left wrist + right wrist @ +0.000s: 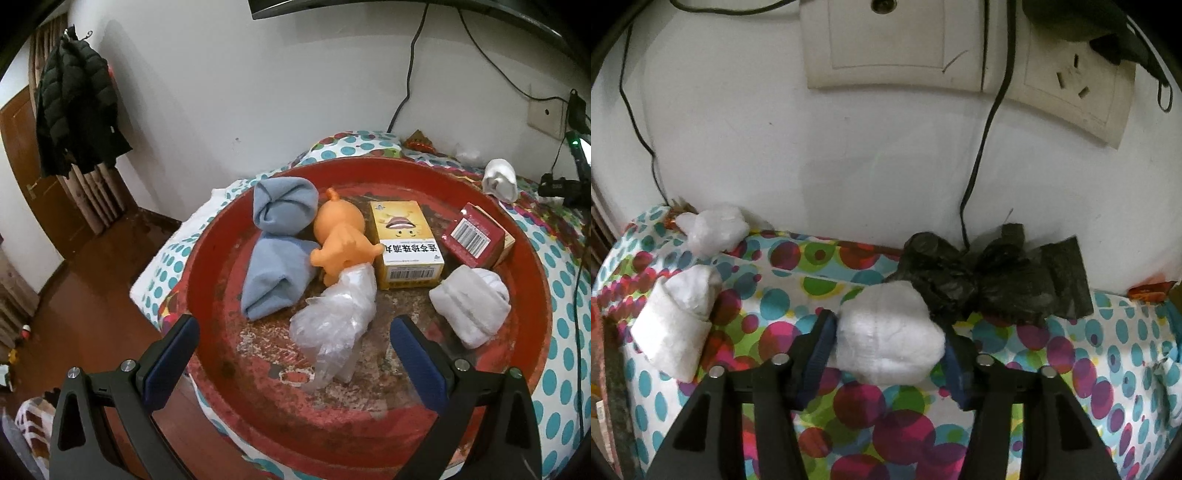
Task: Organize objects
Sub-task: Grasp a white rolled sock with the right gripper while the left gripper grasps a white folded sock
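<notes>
In the left wrist view a round red tray (pixel 236 398) holds a blue rolled sock (pixel 275 251), an orange rubber toy (pixel 340 236), a yellow box (pixel 406 243), a red box (pixel 474 234), a clear plastic bag (pixel 332 321) and a white rolled sock (pixel 471 306). My left gripper (pixel 295 354) is open above the tray's near side, around the plastic bag's end without touching it. In the right wrist view my right gripper (pixel 888 339) is shut on a white sock bundle (pixel 886 332) over the dotted cloth (pixel 871 424).
Another white rolled sock (pixel 676 325) and a crumpled clear bag (pixel 716 229) lie on the cloth at left. A black plastic bag (pixel 990 280) sits against the wall behind the gripper. Cables and wall sockets (pixel 1075 88) are above. The tray's rim (pixel 605 369) shows at far left.
</notes>
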Demonstrator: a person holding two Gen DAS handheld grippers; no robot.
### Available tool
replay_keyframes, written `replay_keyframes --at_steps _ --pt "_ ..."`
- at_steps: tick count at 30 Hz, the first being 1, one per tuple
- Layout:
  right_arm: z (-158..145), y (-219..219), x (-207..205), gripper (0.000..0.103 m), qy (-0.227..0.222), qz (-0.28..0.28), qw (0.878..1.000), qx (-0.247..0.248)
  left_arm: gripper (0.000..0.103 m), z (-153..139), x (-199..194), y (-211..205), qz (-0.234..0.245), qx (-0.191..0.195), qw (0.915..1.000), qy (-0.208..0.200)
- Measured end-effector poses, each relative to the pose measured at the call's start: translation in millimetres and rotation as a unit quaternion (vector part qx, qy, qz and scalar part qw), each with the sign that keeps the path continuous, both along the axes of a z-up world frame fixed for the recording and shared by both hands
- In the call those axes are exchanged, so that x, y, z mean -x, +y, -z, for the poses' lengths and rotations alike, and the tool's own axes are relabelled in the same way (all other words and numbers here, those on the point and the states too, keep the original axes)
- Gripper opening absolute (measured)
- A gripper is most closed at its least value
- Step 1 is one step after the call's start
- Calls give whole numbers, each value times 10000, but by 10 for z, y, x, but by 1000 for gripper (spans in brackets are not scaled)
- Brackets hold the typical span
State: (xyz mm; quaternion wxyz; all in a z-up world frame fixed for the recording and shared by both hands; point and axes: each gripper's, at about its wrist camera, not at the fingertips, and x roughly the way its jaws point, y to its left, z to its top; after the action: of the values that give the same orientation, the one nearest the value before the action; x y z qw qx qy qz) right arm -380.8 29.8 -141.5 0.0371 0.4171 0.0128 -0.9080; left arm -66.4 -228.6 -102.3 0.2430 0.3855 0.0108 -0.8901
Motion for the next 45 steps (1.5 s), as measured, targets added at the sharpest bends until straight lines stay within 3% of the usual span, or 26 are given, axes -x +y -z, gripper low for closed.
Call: replay_keyframes --at_steps 6,10,16,20,24,30,39,42,45 --pt "-37 -63 -347 43 43 -280 9996 73 103 -163 140 170 240 -195 9994 127" --pt "-58 59 -760 43 31 -488 9987 103 103 -312 394 450 611 -58 9979 220" --pt "-48 516 -1201 43 -18 -577 9981 206 103 -456 919 982 1321 -341 9904 233" --pt "-84 1166 -1413 43 -41 -532 9981 310 103 -465 1368 1347 1677 -324 9853 57" --pt "-71 1203 -1458 43 -51 -507 9981 352 103 -364 1840 1558 1771 -263 9837 -183" --pt "-85 1271 -1524 43 -67 -494 9984 261 103 -136 2495 1580 1586 -526 9842 -581" --pt "-74 1261 -1521 45 -75 -502 9984 247 102 170 3165 1635 1751 -800 9746 -1148" --pt "-65 1257 -1520 45 -81 -502 9984 252 88 239 3295 1578 1690 -1058 9719 -1247" --pt "-60 1258 -1516 45 -88 -499 9984 266 58 311 3332 1525 1668 -1456 9659 -1343"
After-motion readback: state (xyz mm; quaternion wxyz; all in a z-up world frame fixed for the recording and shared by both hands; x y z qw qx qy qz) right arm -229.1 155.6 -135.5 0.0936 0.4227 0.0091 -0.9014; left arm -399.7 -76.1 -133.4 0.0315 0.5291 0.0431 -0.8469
